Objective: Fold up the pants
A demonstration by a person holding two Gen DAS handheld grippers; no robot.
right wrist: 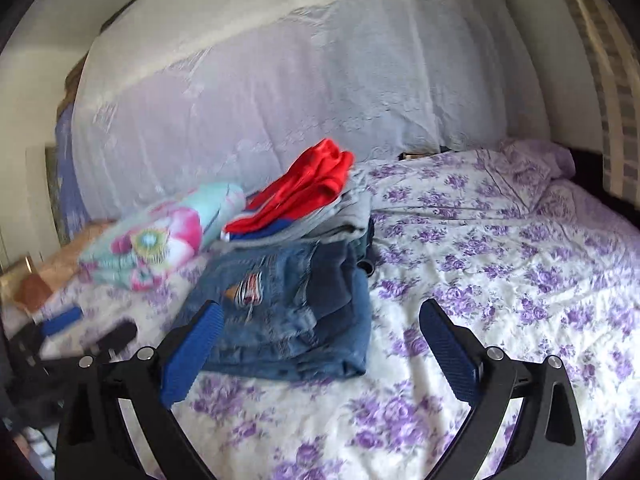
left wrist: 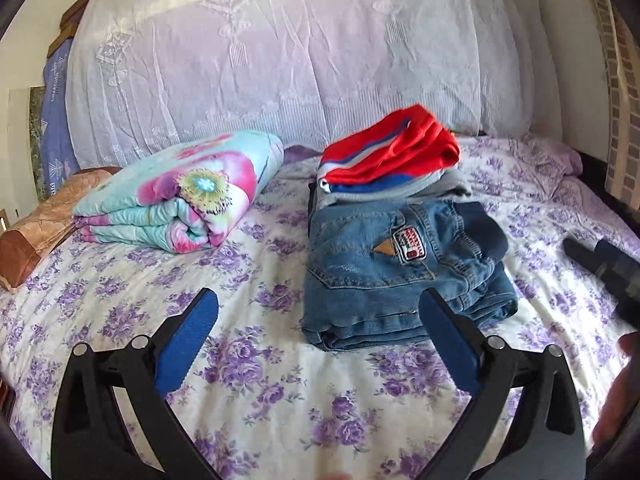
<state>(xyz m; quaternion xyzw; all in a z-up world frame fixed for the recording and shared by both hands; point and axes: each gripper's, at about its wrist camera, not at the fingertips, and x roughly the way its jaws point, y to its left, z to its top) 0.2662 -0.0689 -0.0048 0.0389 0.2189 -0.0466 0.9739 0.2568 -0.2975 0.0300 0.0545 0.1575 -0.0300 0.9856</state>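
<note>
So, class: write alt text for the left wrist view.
Folded blue jeans lie on a purple-flowered bedspread, just beyond the open, empty left tongs. Behind them sits a stack topped by a red garment, with a folded floral blanket to its left.

The folded pants point(left wrist: 384, 264) are faded blue denim, coarse and matt, with a stitched cloth patch point(left wrist: 409, 242) and a ribbed knit waistband. Behind the pants lies smooth red, blue and grey jersey clothing point(left wrist: 390, 160); left of them a soft printed quilt point(left wrist: 180, 190), all on the crinkled floral cotton bedspread point(left wrist: 260, 380). The left gripper point(left wrist: 318, 312) and right gripper point(right wrist: 320, 316) are matt black plastic with ridged blue rubbery pads and shiny metal pins.
</note>
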